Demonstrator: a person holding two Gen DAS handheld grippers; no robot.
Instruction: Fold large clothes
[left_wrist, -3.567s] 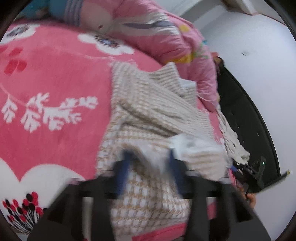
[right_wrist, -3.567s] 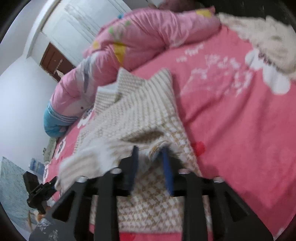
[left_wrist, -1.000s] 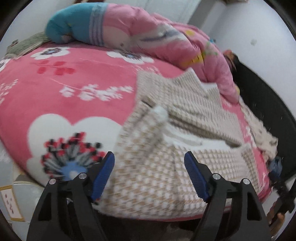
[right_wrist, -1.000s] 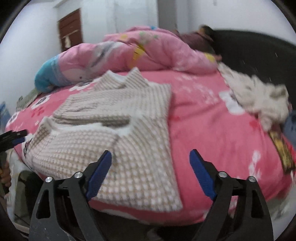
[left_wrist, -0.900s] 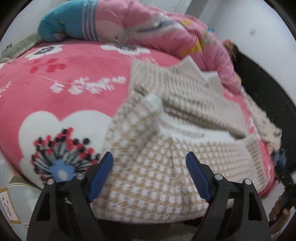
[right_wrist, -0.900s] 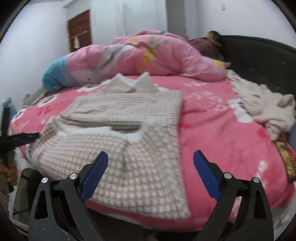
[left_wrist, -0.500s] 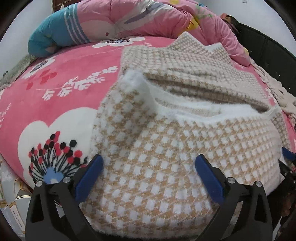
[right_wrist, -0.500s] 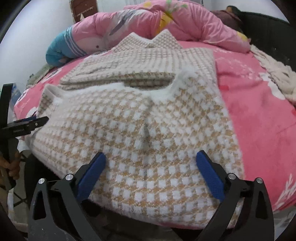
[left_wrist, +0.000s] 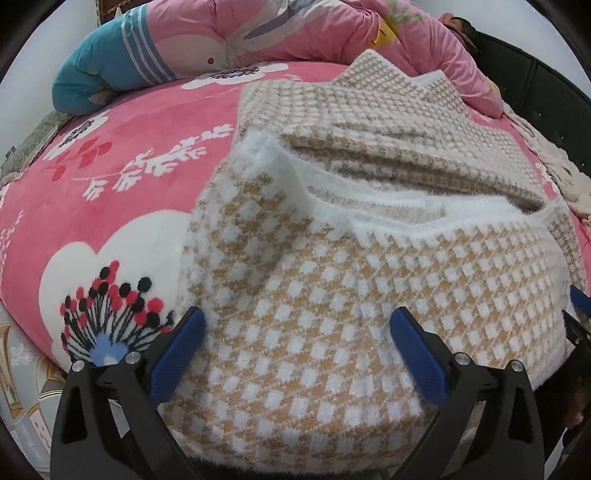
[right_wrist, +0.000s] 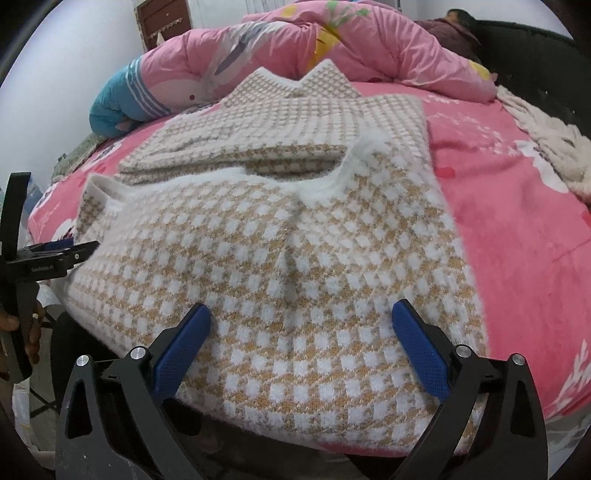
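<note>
- The checked sweater (left_wrist: 362, 280) is laid partly folded on the pink bed (left_wrist: 110, 177), its near edge draped over the bed's edge.
- The left gripper (left_wrist: 295, 332) is spread wide, nothing held, at that near edge.
- The right gripper (right_wrist: 301, 325) is likewise spread wide and empty.

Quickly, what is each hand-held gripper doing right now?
Left hand-held gripper: open, holding nothing.
Right hand-held gripper: open, holding nothing.

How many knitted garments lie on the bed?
2, perhaps more hidden. The checked beige-and-white sweater lies partly folded at the near edge of the pink blanket. A cream knitted garment lies crumpled at the right, by the dark headboard.
</note>
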